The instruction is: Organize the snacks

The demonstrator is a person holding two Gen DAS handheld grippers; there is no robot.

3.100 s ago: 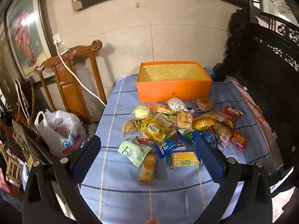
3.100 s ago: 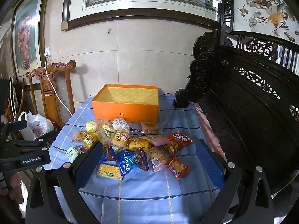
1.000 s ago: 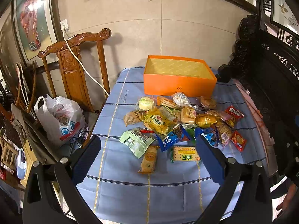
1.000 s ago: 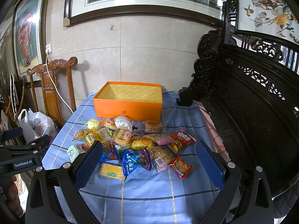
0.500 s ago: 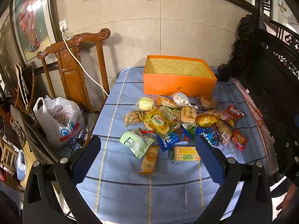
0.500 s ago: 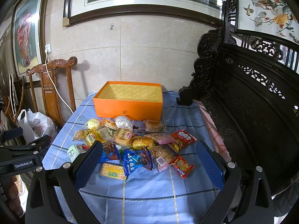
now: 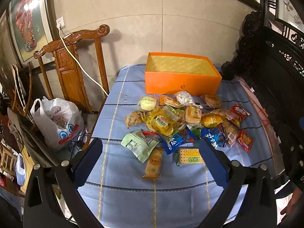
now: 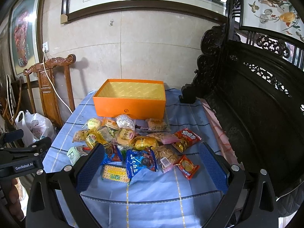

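Hovering over the near edge of the blue striped tablecloth (image 7: 133,195), the left gripper (image 7: 150,160) is spread wide, empty. The right gripper (image 8: 151,168) is likewise wide apart, holding nothing. A heap of mixed wrapped snacks (image 8: 133,142) lies mid-frame, spread mostly left to right. Behind it, upper centre, the open rectangular orange cardboard box (image 8: 131,106) sits with its long axis across the frame, opening upward, apparently empty. In the left wrist view, an orange-wrapped cake bar (image 7: 153,163) lies lengthwise toward the camera; just beside it, the yellow-green cracker packet (image 7: 189,156) lies crosswise.
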